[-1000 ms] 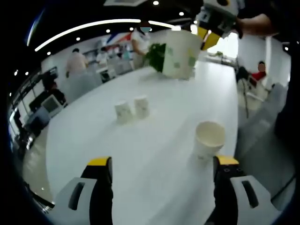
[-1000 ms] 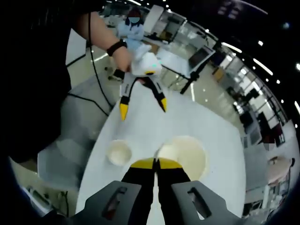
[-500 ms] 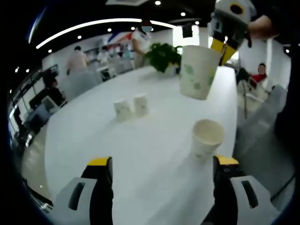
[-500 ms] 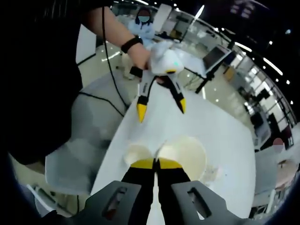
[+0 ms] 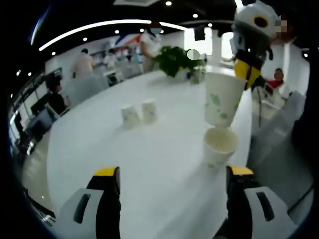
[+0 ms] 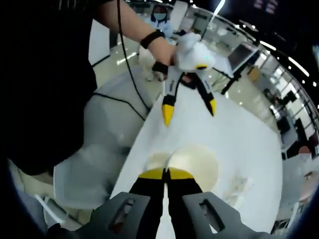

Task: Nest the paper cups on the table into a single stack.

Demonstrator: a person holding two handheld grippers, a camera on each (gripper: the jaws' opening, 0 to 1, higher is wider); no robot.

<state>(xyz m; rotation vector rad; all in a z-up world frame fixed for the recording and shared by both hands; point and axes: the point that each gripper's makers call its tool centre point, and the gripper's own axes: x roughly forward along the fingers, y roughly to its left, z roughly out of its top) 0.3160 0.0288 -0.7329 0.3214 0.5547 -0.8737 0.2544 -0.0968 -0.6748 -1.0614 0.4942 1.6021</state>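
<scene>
White table (image 5: 149,159): long, bare white top. It carries one standing paper cup near its right edge and two small cups further off toward the middle.

Right gripper (image 5: 244,74): seen from the left gripper view, it comes down from upper right, jaws pressed together on the rim of the held cup (image 5: 219,102). In the right gripper view the yellow tips (image 6: 166,174) are closed on the rim, the cup mouth beside them.

Change over the last second: held cup has travelled from over the far plant toward the near edge and dropped. It now hangs directly above the standing cup (image 5: 219,147), base just at that mouth. Judgement: nesting is about to happen; insertion not yet seated.

Orientation: held cup mouth up, base down, long axis near vertical with a slight lean. Standing cup upright, mouth up. Axes roughly aligned.

Left gripper (image 6: 189,107): jaws spread wide, holding nothing, hovering over the near table.

Two small cups (image 5: 140,115): upright, side by side, still unstacked.
</scene>
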